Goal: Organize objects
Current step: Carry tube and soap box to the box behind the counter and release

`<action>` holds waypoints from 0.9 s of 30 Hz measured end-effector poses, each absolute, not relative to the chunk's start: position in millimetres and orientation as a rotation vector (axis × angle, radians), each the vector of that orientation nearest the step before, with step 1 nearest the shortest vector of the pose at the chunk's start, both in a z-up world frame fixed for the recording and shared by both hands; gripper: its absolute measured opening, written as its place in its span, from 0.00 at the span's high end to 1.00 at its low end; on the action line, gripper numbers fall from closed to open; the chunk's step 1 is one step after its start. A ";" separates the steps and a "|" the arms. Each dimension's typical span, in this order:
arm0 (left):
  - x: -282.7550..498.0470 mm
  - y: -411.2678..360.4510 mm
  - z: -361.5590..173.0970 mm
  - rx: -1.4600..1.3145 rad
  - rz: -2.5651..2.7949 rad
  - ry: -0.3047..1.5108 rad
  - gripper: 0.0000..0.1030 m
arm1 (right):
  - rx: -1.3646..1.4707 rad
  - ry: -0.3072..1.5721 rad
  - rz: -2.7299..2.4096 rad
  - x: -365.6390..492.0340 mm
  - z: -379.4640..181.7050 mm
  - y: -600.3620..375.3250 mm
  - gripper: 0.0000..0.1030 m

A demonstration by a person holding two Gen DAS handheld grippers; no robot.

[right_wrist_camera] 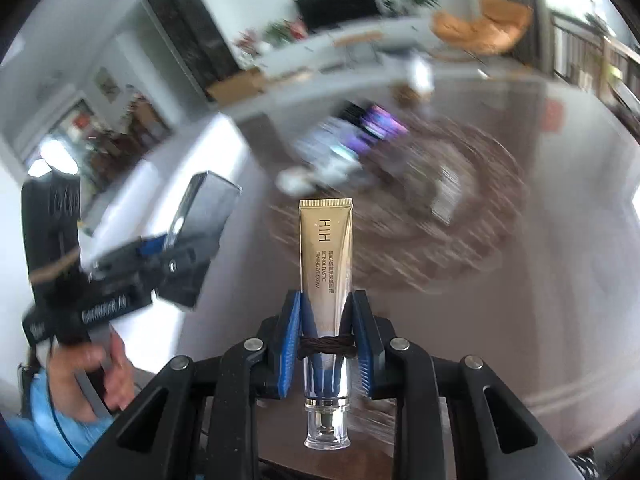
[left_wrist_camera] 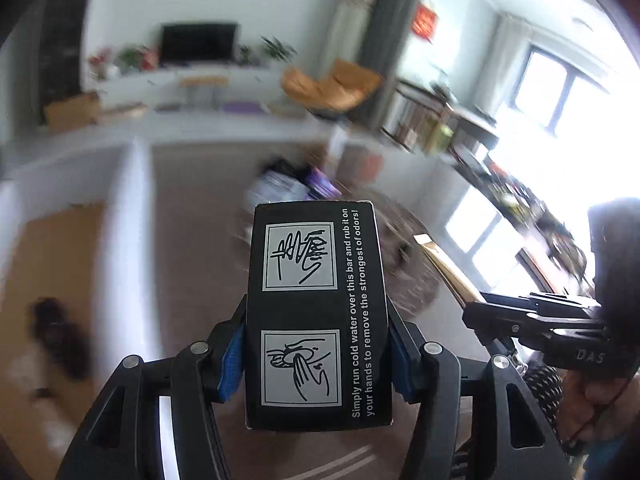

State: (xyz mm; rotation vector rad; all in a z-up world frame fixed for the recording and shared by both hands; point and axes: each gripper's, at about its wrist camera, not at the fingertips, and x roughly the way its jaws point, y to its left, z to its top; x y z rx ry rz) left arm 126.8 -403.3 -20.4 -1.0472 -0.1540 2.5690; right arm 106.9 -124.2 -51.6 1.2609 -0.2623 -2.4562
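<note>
One box (left_wrist_camera: 316, 316), one tube (right_wrist_camera: 326, 280), both gripped.

1. The black box (left_wrist_camera: 318, 316) carries white text along its long side: "Simply run cold water over this bar and rub it on your hands to remove the strongest of odors!"
2. The same box has two framed line drawings of hands, one above the other; they hold no words.
3. The gold tube (right_wrist_camera: 326, 256) shows the big letters "HIH", written sideways.
4. Below them the tube has small print: "RETINOL" can be read, and the next line seems to say "FIRMING EYE CREAM". A line of Chinese characters beside it is too small to read.
5. The right claw's (left_wrist_camera: 472, 312) black body shows the letters "DAS" in the left wrist view.
6. The red sign (left_wrist_camera: 424, 22) on the far wall is too blurred to read.
</note>
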 end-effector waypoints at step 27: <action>162.1 -383.7 -21.1 -1.054 2.551 -0.197 0.00 | 1.264 0.059 -2.643 86.6 -118.4 -185.4 0.14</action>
